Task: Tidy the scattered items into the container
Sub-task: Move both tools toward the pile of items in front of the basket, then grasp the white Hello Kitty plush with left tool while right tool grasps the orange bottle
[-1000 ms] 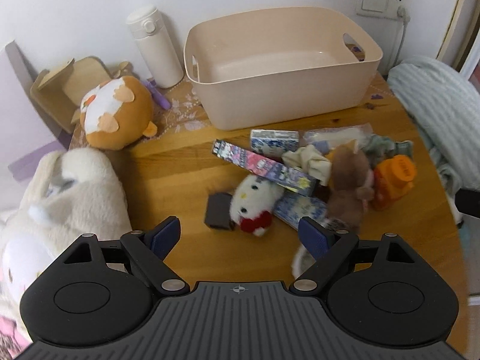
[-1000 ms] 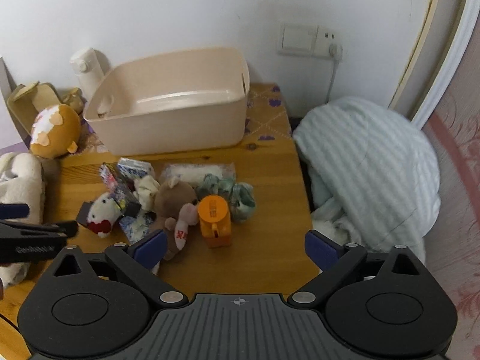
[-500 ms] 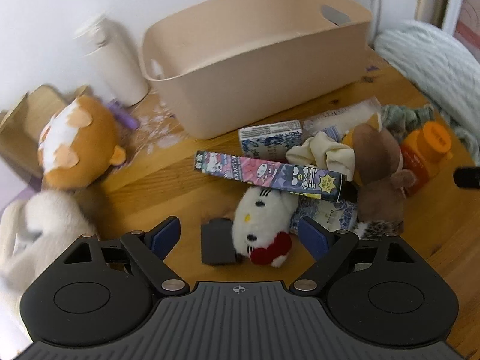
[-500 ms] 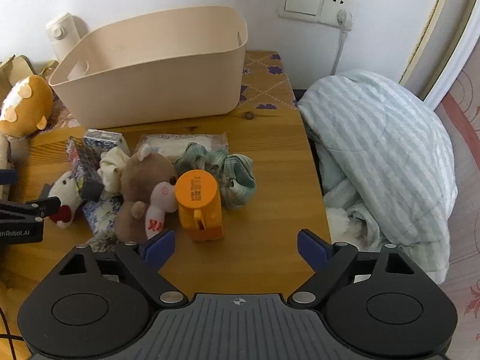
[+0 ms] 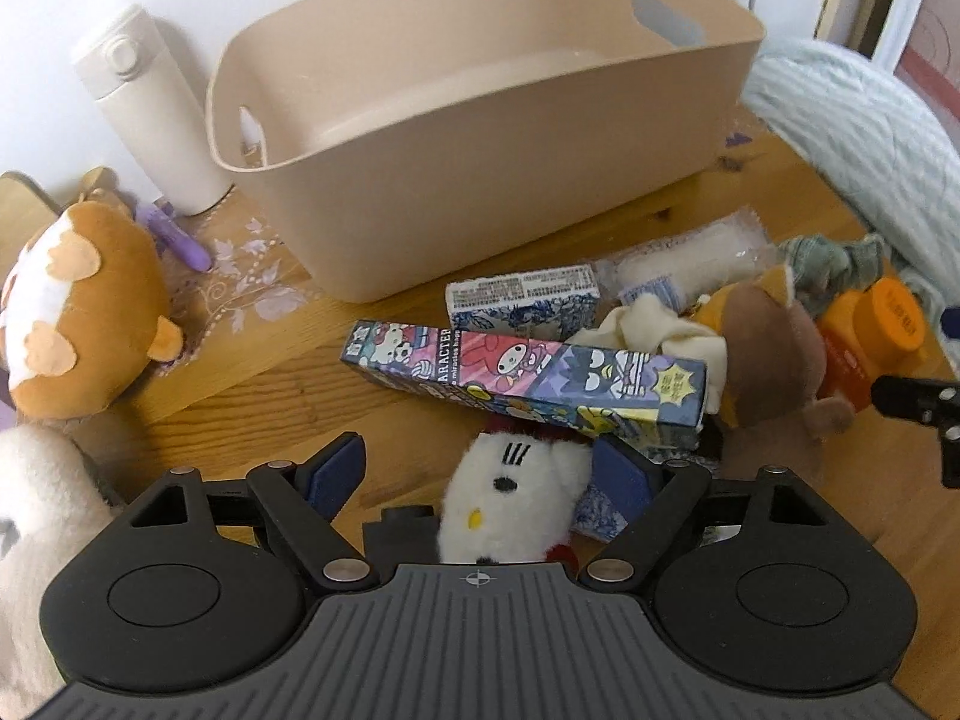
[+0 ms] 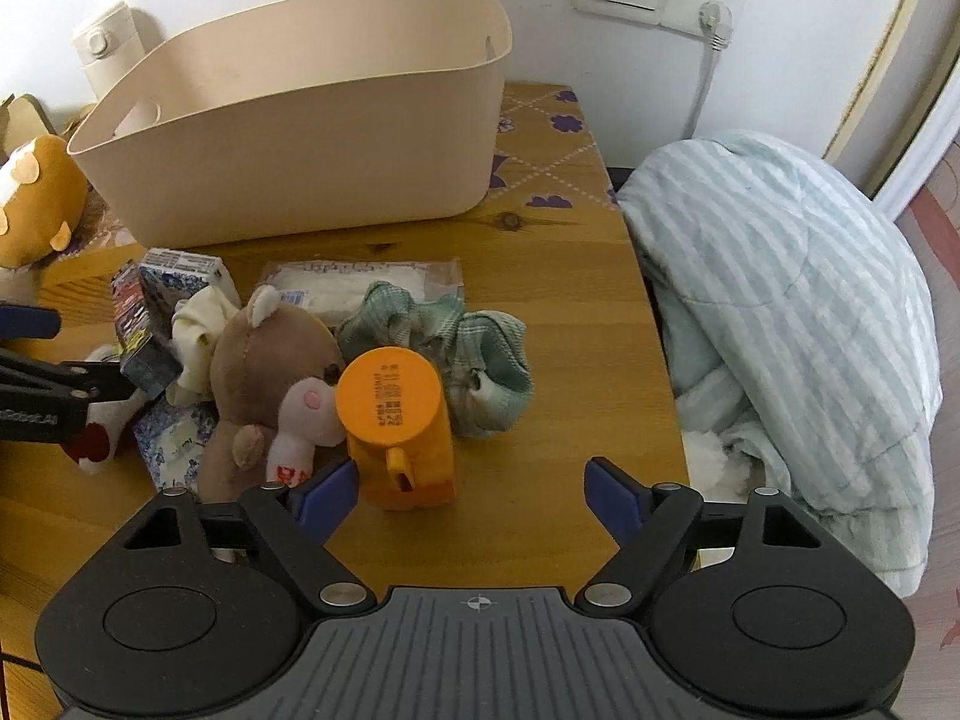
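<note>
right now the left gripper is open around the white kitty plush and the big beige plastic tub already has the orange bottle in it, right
Not quite. The left gripper is open around the white kitty plush, but the right wrist view shows the orange plastic bottle on the wooden table, outside the beige plastic tub.

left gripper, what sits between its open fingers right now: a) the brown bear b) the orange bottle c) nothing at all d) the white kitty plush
d: the left gripper is open with the white kitty plush lying between its blue pads, while the orange bottle and brown bear sit off to the right.
</note>
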`<action>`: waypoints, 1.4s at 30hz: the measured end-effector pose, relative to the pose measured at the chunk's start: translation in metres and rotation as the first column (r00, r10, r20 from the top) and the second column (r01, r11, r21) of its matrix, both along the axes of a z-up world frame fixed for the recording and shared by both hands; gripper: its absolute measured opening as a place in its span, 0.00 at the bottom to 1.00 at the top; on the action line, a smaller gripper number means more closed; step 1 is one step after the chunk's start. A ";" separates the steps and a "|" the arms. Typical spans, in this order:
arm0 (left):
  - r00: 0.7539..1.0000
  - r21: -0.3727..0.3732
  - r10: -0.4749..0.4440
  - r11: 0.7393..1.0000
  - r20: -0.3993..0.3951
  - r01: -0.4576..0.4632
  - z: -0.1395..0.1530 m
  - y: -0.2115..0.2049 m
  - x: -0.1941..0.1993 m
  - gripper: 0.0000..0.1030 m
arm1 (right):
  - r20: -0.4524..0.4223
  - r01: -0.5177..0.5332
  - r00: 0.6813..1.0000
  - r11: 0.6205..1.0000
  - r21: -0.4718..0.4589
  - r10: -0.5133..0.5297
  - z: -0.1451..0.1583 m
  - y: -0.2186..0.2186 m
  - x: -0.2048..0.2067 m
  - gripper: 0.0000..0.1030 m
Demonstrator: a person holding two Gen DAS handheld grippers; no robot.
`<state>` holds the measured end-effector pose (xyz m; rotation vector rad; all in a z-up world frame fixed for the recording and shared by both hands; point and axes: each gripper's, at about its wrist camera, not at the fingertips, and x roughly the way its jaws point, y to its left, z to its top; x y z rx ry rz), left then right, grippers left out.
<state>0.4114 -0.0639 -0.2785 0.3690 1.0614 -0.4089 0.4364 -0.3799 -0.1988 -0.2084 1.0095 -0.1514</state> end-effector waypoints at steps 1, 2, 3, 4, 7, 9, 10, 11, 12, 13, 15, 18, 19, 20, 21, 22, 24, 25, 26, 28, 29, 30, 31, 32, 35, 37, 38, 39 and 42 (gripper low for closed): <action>1.000 0.003 -0.011 1.000 -0.009 0.011 -0.002 -0.001 0.001 0.82 | 0.002 -0.006 1.000 1.000 -0.001 0.006 0.000 0.001 0.001 0.81; 1.000 0.005 -0.023 1.000 -0.020 0.023 -0.004 -0.002 0.001 0.82 | 0.002 -0.009 1.000 1.000 -0.001 0.009 -0.001 0.002 0.002 0.81; 0.999 0.006 -0.035 0.999 -0.035 0.035 -0.006 -0.003 0.001 0.82 | 0.001 -0.014 1.000 1.000 -0.002 0.014 -0.001 0.003 0.003 0.81; 0.998 0.008 -0.044 0.999 -0.048 0.044 -0.007 -0.004 0.001 0.82 | 0.001 -0.017 1.000 1.000 -0.002 0.017 -0.001 0.004 0.004 0.81; 0.994 0.011 -0.065 0.998 -0.085 0.066 -0.009 -0.004 -0.002 0.82 | -0.006 -0.026 1.000 1.000 0.003 0.026 -0.002 0.006 0.006 0.81; 0.991 0.017 -0.077 0.997 -0.106 0.079 -0.010 -0.003 -0.004 0.82 | -0.013 -0.032 0.999 0.999 0.003 0.032 -0.004 0.007 0.007 0.81; 0.990 0.026 -0.083 0.996 -0.115 0.086 -0.012 -0.003 -0.004 0.79 | -0.016 -0.035 0.999 0.999 0.004 0.035 -0.005 0.008 0.008 0.81; 0.989 0.042 -0.089 0.995 -0.118 0.094 -0.013 -0.004 -0.005 0.76 | -0.020 -0.035 0.999 0.999 0.003 0.036 -0.007 0.008 0.009 0.80; 0.989 0.058 -0.096 0.993 -0.113 0.103 -0.014 -0.005 -0.005 0.74 | -0.022 -0.035 0.999 0.999 0.003 0.035 -0.008 0.008 0.010 0.79; 0.988 0.066 -0.101 0.992 -0.115 0.109 -0.015 -0.005 -0.004 0.69 | -0.023 -0.036 0.999 0.999 0.003 0.036 -0.009 0.008 0.010 0.79; 0.988 0.072 -0.102 0.991 -0.119 0.111 -0.016 -0.005 -0.001 0.64 | -0.025 -0.039 0.999 0.999 0.001 0.039 -0.011 0.008 0.013 0.77; 0.986 0.075 -0.109 0.990 -0.129 0.120 -0.018 -0.006 0.003 0.62 | -0.023 -0.040 0.999 0.999 0.006 0.040 -0.013 0.007 0.016 0.76; 0.985 0.078 -0.113 0.989 -0.130 0.124 -0.019 -0.007 0.004 0.62 | -0.021 -0.039 0.999 0.999 0.008 0.039 -0.013 0.007 0.017 0.76; 0.984 0.081 -0.121 0.988 -0.129 0.132 -0.020 -0.008 0.004 0.62 | -0.021 -0.039 0.999 0.999 0.010 0.039 -0.014 0.007 0.018 0.75; 0.983 0.083 -0.132 0.986 -0.124 0.143 -0.020 -0.009 0.003 0.62 | -0.022 -0.038 0.999 0.999 0.015 0.039 -0.015 0.007 0.020 0.74; 0.983 0.085 -0.143 0.985 -0.120 0.153 -0.020 -0.011 0.003 0.61 | -0.026 -0.037 0.999 0.999 0.022 0.038 -0.016 0.006 0.021 0.73; 0.980 0.085 -0.161 0.982 -0.115 0.171 -0.021 -0.013 0.002 0.60 | -0.035 -0.035 0.999 0.999 0.036 0.037 -0.019 0.005 0.023 0.68; 0.979 0.081 -0.166 0.981 -0.117 0.176 -0.021 -0.014 0.002 0.58 | -0.042 -0.034 0.998 0.999 0.042 0.036 -0.021 0.006 0.023 0.67; 0.978 0.075 -0.171 0.981 -0.121 0.181 -0.021 -0.015 0.002 0.54 | -0.045 0.045 0.998 0.997 0.056 -0.042 -0.023 0.011 0.020 0.64; 0.976 0.063 -0.175 0.981 -0.133 0.185 -0.021 -0.016 0.002 0.50 | -0.055 0.056 0.997 0.996 0.065 -0.052 -0.026 0.011 0.020 0.58; 0.975 0.061 -0.176 0.981 -0.136 0.186 -0.021 -0.016 0.002 0.49 | -0.057 0.059 0.997 0.995 0.076 -0.055 -0.028 0.010 0.020 0.54; 0.974 0.060 -0.178 0.980 -0.137 0.188 -0.020 -0.016 0.001 0.49 | -0.057 0.063 0.997 0.994 0.090 -0.058 -0.028 0.009 0.020 0.52; 0.974 0.057 -0.180 0.980 -0.138 0.189 -0.020 -0.016 0.001 0.48 | -0.054 0.066 0.997 0.993 0.100 -0.060 -0.029 0.009 0.020 0.51; 0.974 0.052 -0.181 0.980 -0.139 0.190 -0.021 -0.015 0.001 0.46 | -0.052 0.075 0.996 0.992 0.105 -0.069 -0.029 0.009 0.020 0.47; 0.974 0.036 -0.170 0.984 -0.147 0.177 -0.020 -0.012 0.002 0.41 | -0.046 0.077 0.996 0.991 0.107 -0.072 -0.030 0.009 0.020 0.38; 0.976 0.027 -0.156 0.986 -0.150 0.162 -0.018 -0.009 0.001 0.39 | -0.043 0.078 0.996 0.991 0.105 -0.074 -0.030 0.009 0.019 0.34; 0.977 0.021 -0.150 0.988 -0.155 0.155 -0.018 -0.007 0.001 0.38 | -0.044 0.080 0.996 0.991 0.109 -0.076 -0.030 0.009 0.018 0.34; 0.977 0.014 -0.142 0.989 -0.161 0.146 -0.017 -0.005 0.000 0.37 | -0.047 0.086 0.996 0.990 0.114 -0.081 -0.029 0.008 0.016 0.34; 0.977 0.004 -0.130 0.991 -0.167 0.133 -0.015 -0.002 -0.004 0.35 | -0.050 0.092 0.995 0.989 0.116 -0.087 -0.027 0.008 0.012 0.34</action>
